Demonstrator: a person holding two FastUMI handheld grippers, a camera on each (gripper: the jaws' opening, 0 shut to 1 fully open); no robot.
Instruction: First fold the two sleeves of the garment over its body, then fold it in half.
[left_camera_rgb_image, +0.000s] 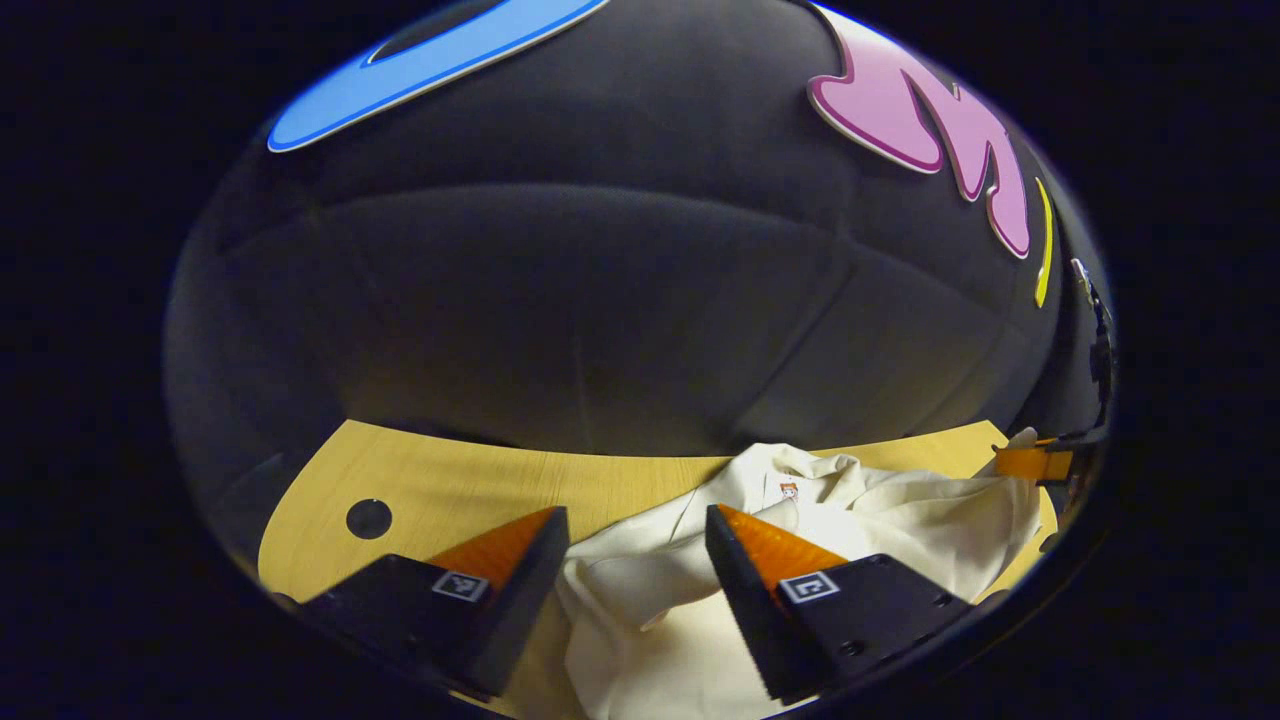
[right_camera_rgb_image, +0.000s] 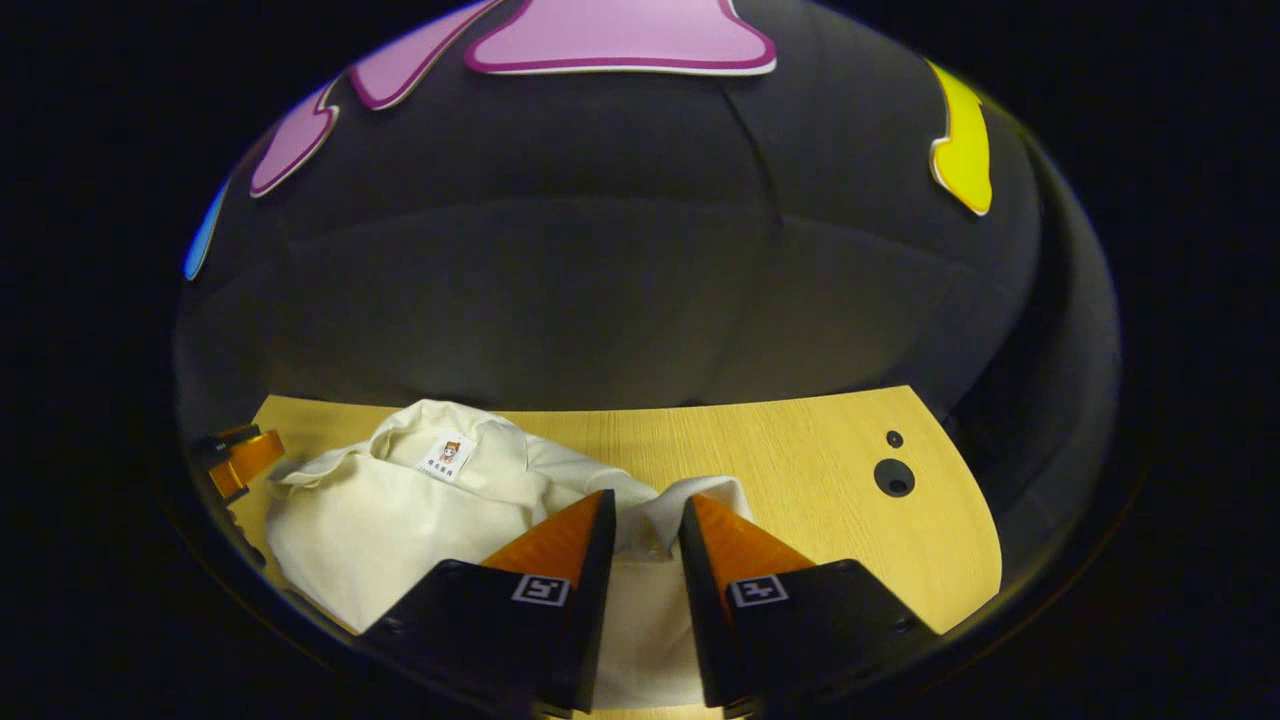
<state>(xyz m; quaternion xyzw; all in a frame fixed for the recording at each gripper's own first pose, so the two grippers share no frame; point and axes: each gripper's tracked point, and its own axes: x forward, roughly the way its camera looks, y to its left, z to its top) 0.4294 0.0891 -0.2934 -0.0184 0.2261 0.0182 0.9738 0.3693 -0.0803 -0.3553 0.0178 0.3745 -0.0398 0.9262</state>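
while the cream shirt (left_camera_rgb_image: 800, 520) lies crumpled on the wooden table (left_camera_rgb_image: 470, 480), the left gripper (left_camera_rgb_image: 636, 535) stands wide apart above its edge; the right gripper (right_camera_rgb_image: 648, 525) fingers sit narrowly apart around a fabric fold, contact unclear.

Left gripper (left_camera_rgb_image: 636, 525) low and level, fingers (left_camera_rgb_image: 520, 560) spread wide apart, right gripper (right_camera_rgb_image: 647, 510) low, fingers (right_camera_rgb_image: 580, 545) drawn near together with a narrow gap between them, both pointing forward
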